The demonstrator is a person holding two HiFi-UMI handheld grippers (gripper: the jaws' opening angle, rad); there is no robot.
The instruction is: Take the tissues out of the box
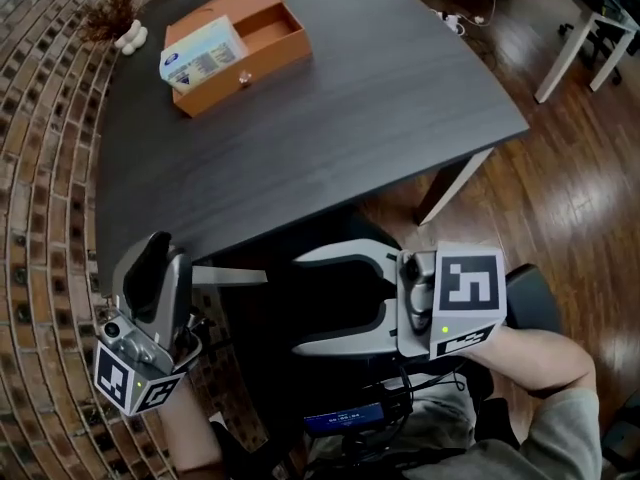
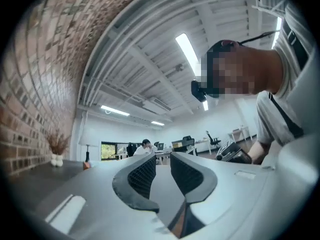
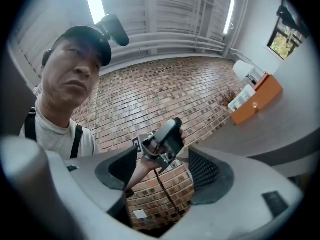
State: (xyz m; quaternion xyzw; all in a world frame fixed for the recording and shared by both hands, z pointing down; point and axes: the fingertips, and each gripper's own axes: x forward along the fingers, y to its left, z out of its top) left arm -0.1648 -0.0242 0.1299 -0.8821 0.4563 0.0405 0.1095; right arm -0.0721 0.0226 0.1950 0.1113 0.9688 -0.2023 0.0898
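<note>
Tissues point(image 1: 203, 52): lying in box point(image 1: 270, 30), desk's point(image 1: 330, 118) far-left corner.
Left gripper point(image 1: 255, 277): jaws sitting shut, empty, at near edge.
Right gripper point(image 1: 300, 305): jaws gaping wide, empty; best reaching across, pinching pack squarely.

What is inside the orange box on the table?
A tissue pack lies in one end of the box; the other end shows bare wood. Anything under the pack is hidden.
</note>
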